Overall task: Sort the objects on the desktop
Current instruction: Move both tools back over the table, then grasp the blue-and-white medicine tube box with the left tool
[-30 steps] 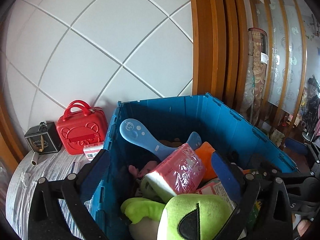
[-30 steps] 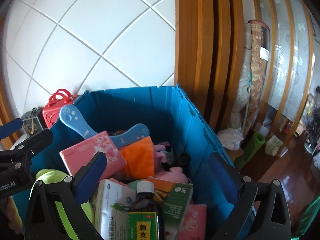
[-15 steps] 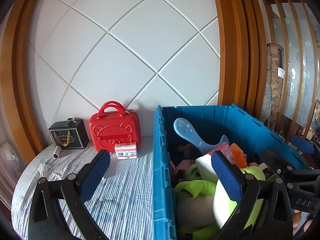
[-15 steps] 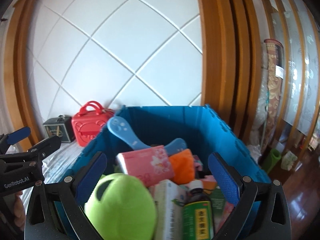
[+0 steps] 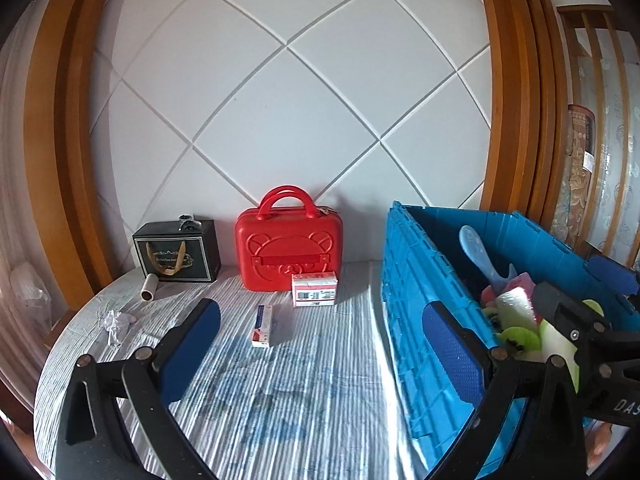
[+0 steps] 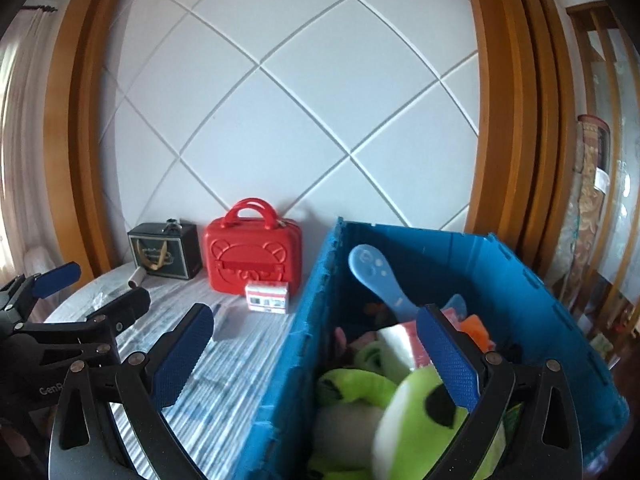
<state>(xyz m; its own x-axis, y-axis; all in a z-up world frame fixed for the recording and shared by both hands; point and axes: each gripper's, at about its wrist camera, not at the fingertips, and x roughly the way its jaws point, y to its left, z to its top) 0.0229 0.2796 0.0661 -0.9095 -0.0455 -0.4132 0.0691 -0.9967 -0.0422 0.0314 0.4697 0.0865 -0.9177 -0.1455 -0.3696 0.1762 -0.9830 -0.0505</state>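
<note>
Two tools are in view, both with jaws spread wide and empty. Left tool (image 5: 320, 344) sits lower centre of its frame, over the striped table (image 5: 304, 400). Right tool (image 6: 316, 356) straddles the blue crate (image 6: 520, 280) wall. At frame centre, a small upright box (image 5: 263, 326) stands before a red case (image 5: 289, 246); a green plush (image 6: 416, 424) fills the crate, lower right.

A tabletop (image 5: 312, 392) covered in a striped blue-and-white cloth is carrying everything. A red bear-embossed case (image 5: 289, 254) and a black gift box (image 5: 178, 254) are standing along the wall. A small white-and-red carton (image 5: 314, 289) is sitting just before the case, a slim box (image 5: 262, 326) nearer, a cardboard tube (image 5: 149, 287) and crumpled paper (image 5: 116, 322) leftward. A blue crate (image 5: 416, 320) is occupying the right side.
</note>
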